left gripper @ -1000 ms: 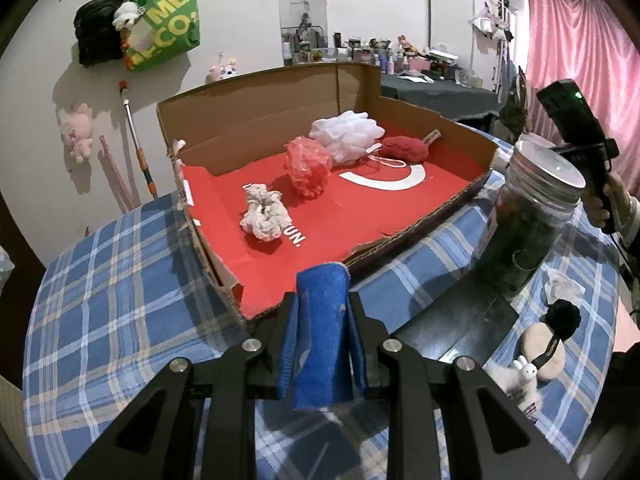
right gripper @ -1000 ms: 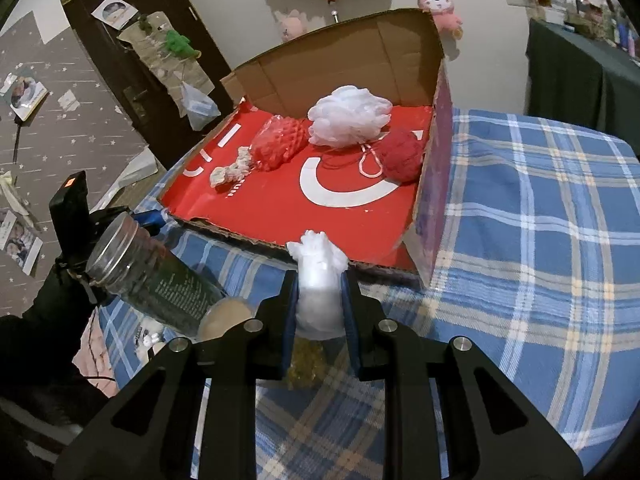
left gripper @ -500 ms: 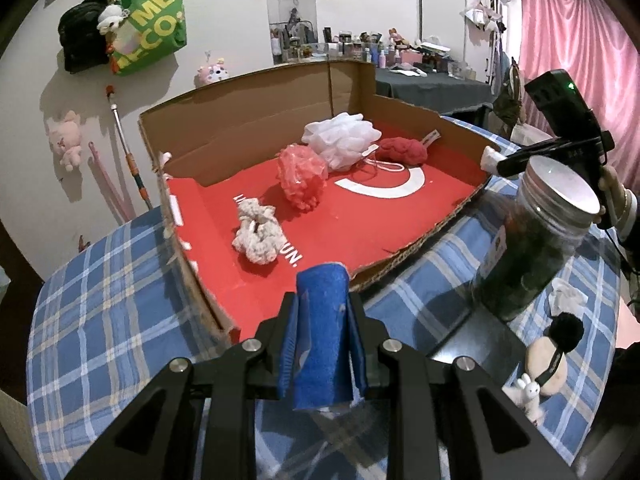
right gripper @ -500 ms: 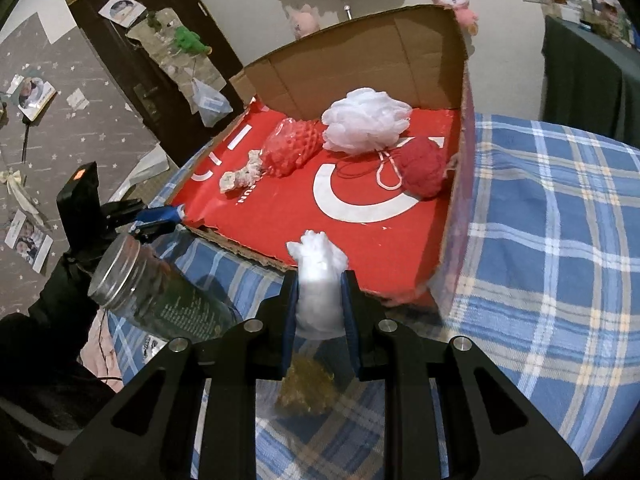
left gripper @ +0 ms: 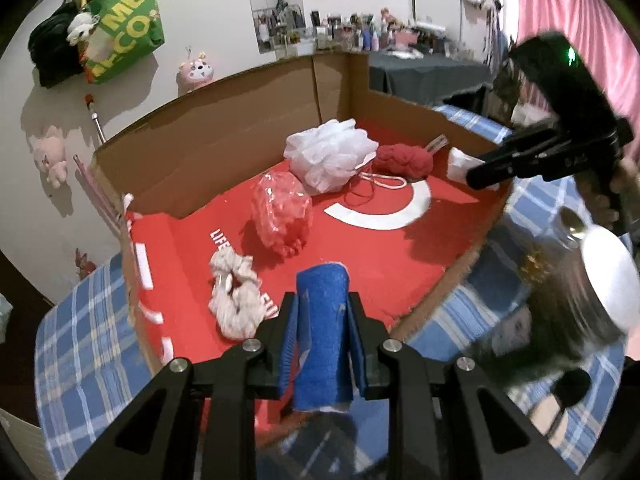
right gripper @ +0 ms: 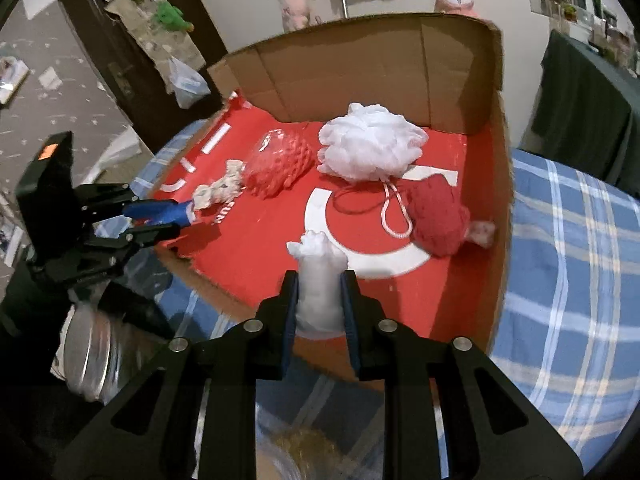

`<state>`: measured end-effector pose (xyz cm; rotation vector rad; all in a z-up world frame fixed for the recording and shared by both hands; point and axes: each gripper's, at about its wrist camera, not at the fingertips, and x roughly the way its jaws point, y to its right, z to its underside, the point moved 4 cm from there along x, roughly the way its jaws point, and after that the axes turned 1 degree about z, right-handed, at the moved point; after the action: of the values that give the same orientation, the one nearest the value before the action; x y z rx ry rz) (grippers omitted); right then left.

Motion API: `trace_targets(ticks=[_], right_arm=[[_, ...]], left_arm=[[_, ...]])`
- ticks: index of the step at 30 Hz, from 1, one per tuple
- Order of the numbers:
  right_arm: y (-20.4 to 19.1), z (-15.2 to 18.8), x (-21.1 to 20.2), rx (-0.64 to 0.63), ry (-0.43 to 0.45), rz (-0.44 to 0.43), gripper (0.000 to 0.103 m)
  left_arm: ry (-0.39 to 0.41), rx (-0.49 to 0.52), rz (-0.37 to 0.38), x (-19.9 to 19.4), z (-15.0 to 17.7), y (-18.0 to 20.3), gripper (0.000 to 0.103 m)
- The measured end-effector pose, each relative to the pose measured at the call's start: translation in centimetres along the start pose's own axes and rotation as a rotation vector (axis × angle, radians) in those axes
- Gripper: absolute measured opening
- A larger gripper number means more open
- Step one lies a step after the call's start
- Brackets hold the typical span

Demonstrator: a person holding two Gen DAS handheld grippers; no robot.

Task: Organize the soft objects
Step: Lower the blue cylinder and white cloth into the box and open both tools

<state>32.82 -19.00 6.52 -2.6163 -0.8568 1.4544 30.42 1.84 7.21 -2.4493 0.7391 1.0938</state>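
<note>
My left gripper (left gripper: 322, 312) is shut on a rolled blue cloth (left gripper: 323, 332) and holds it over the near edge of the red-lined cardboard box (left gripper: 224, 152). My right gripper (right gripper: 319, 292) is shut on a white fluffy soft object (right gripper: 320, 276), just above the box's near wall (right gripper: 224, 300). In the box lie a white mesh puff (left gripper: 330, 152), a clear-wrapped red puff (left gripper: 282, 212), a dark red puff (left gripper: 404, 160) with a cord, and a beige scrunchie (left gripper: 236, 300). The left gripper with the blue cloth also shows in the right wrist view (right gripper: 160, 216).
A glass jar with a metal lid (left gripper: 576, 292) stands on the blue plaid tablecloth (left gripper: 80, 320) beside the box; it also shows in the right wrist view (right gripper: 100, 356). A small black pom-pom item (left gripper: 568, 388) lies near it. Bags and plush toys hang on the wall (left gripper: 120, 24).
Both grippers have moved forward toward and over the box with their objects still held. The box now fills more of each view.
</note>
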Motion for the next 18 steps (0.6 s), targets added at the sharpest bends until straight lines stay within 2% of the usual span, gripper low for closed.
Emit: trace_targets(ticks=[10, 12, 18], right_arm=[[1.2, -4.2, 5.8, -0.023, -0.164, 0.222, 0.02], [1.9, -4.6, 6.8, -0.01, -0.189, 0.241, 0.02], [3.1, -5.2, 8.1, -0.005, -0.191, 0.271, 0.02]], left_arm=[[-0.171, 0.029, -0.087, 5.2, -3.2, 0.9, 0.025], [-0.192, 0.022, -0.098, 5.9, -3.6, 0.7, 0.026], [-0.224, 0.023, -0.137, 7.4, -3.7, 0.2, 0.026]])
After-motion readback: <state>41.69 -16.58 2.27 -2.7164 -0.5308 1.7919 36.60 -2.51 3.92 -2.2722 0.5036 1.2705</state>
